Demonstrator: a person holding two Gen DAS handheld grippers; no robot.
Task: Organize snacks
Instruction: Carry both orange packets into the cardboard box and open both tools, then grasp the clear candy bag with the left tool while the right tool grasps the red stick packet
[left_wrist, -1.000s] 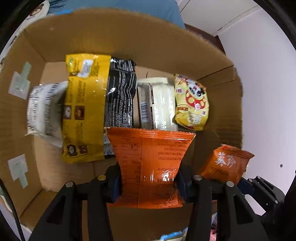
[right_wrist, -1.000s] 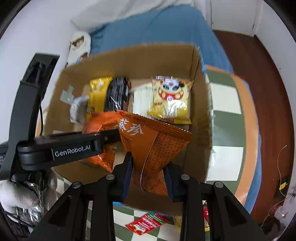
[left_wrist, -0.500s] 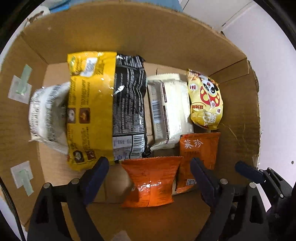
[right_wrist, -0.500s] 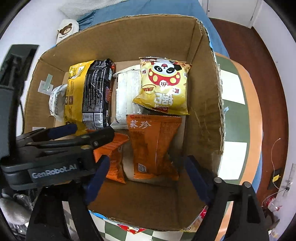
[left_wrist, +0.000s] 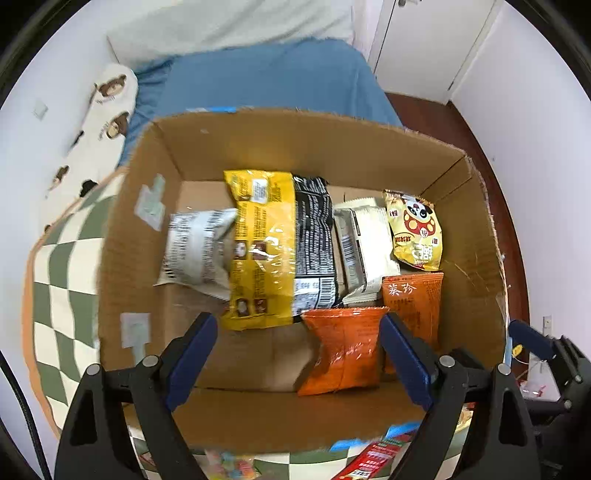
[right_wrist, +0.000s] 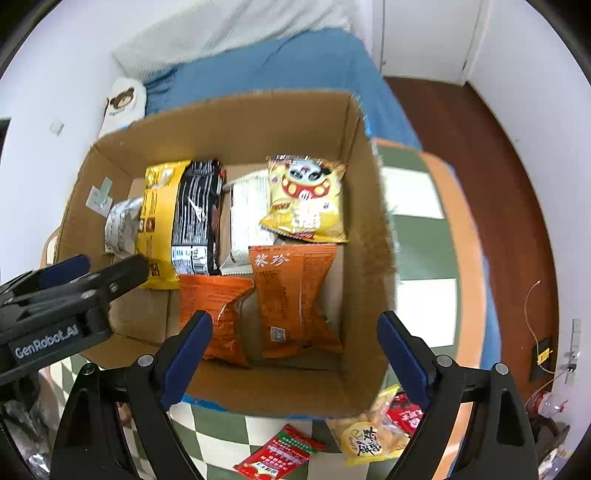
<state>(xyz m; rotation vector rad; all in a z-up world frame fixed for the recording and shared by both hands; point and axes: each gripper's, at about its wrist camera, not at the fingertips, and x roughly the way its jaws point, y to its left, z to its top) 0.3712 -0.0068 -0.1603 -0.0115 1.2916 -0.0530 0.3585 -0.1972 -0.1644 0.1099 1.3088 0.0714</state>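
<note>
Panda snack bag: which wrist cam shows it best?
Right wrist. The yellow panda snack bag sits near frame centre, front face fully visible. In the left wrist view the same bag is smaller, angled against the cardboard box wall.

Brown corrugated cardboard box, matt and rough, fuzzy along the torn top edges, pale tape patches stuck smooth on one inner wall. Glossy plastic film on every packet inside: two orange packets crinkled and catching light, yellow packet with bright glare spots, black packet shiny, white wrappers duller. Checkered cloth soft and matt. Blue bedsheet woven, matt. Dark wooden floor, polished, faint sheen. Gripper frames of matt black plastic, round metal rivets, blue finger pads smooth, rubbery-looking. Red sachet glossy.
</note>
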